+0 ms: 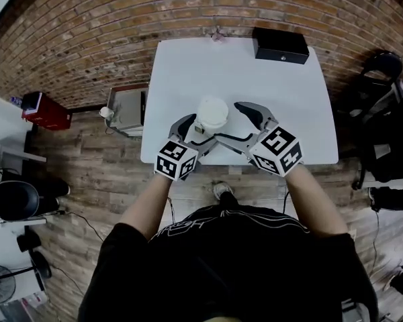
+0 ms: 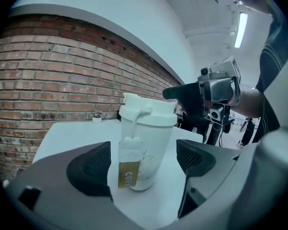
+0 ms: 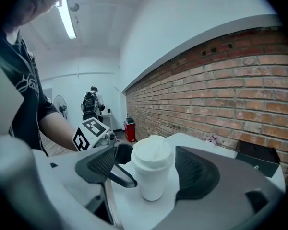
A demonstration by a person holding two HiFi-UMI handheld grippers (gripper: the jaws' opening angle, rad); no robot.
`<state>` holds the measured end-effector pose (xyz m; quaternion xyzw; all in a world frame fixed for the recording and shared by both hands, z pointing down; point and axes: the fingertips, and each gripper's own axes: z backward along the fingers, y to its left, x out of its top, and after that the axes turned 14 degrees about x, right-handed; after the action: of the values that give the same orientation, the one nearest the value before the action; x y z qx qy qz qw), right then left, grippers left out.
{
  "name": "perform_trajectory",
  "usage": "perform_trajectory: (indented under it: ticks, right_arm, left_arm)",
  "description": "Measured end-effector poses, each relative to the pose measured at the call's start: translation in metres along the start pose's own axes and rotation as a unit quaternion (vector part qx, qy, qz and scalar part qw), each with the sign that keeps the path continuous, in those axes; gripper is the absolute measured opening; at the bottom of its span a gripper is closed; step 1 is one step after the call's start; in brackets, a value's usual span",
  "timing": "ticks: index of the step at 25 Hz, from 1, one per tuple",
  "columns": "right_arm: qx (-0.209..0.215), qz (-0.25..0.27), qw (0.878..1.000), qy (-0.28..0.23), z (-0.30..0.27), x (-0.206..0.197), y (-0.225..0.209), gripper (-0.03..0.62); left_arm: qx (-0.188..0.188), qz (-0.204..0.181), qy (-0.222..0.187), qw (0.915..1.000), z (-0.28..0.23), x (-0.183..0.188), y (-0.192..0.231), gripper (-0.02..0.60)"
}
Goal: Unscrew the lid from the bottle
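Bottle (image 2: 149,150), standing on the bench (image 1: 269,99) near its front edge with lid (image 2: 149,115) on, is being straddled untouched by the spread left tool (image 2: 141,162) and spread right tool (image 3: 151,169), so grasping is being judged the current step, with the body needing clamping before the lid is twisted.

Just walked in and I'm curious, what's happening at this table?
A person at the white table holds a hand-held gripper in each hand. Both the left hand-held gripper and the right hand-held gripper are open, jaws either side of the white bottle without pressing it. The bottle stands upright, its lid on.
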<state>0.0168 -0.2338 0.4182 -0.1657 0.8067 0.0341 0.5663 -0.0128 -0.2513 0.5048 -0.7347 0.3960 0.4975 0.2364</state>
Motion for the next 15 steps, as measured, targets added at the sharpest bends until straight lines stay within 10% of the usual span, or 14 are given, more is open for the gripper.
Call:
perform_trajectory:
  ticks: [15]
  right_arm:
    - [0.021, 0.01, 0.999, 0.028, -0.036, -0.006, -0.024, 0.311]
  left_arm:
    - [-0.033, -0.023, -0.003, 0.9992, -0.018, 0.005, -0.008, 0.39]
